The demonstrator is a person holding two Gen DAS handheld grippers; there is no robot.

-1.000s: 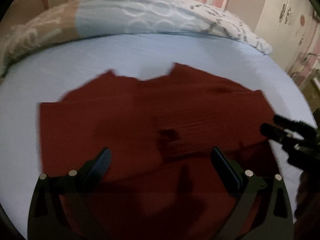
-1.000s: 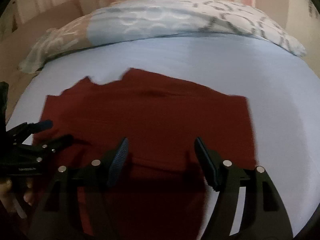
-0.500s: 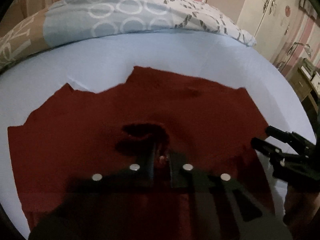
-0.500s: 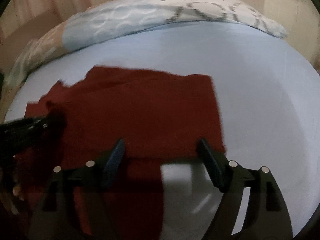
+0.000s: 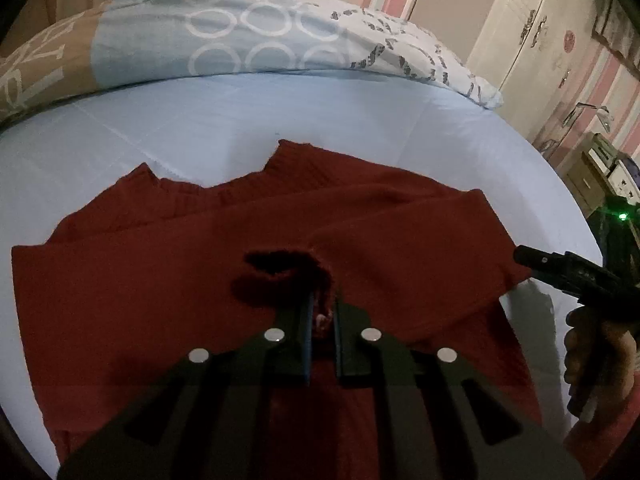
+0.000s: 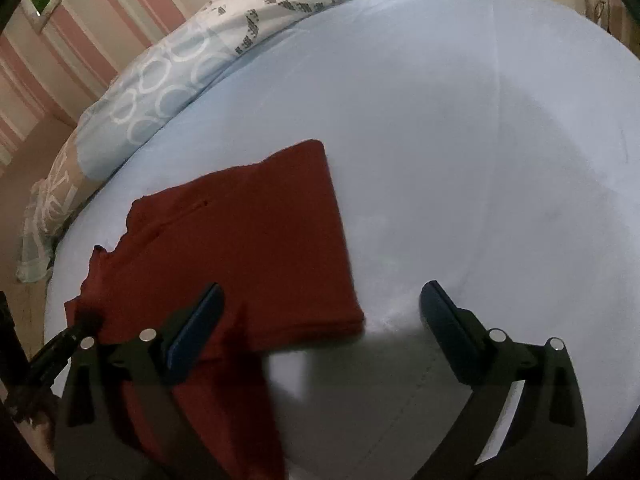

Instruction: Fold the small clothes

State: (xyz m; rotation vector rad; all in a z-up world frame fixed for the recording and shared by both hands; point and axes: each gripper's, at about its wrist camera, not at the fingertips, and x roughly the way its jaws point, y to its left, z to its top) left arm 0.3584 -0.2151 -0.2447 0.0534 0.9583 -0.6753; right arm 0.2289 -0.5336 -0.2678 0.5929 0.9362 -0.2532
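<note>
Low in the left wrist view, the left gripper [image 5: 322, 312] pinches a bunched fold of the dark red garment [image 5: 160, 292] spread on the pale blue bedsheet [image 5: 240, 120]. Only the right wrist view shows the right gripper [image 6: 320, 308] spread wide, one finger above the garment's lower right corner, the other above bare sheet.

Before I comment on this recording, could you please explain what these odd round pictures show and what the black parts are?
There is no robot: a person holds a two-finger tool in each hand, each with a fisheye camera looking along its fingers. In the left view, the left hand-held gripper is shut on a pinch of the dark red garment, which lies on the pale blue bed sheet. In the right view, the right hand-held gripper is open and holds nothing, over the garment's edge. A patterned duvet lies behind.
</note>
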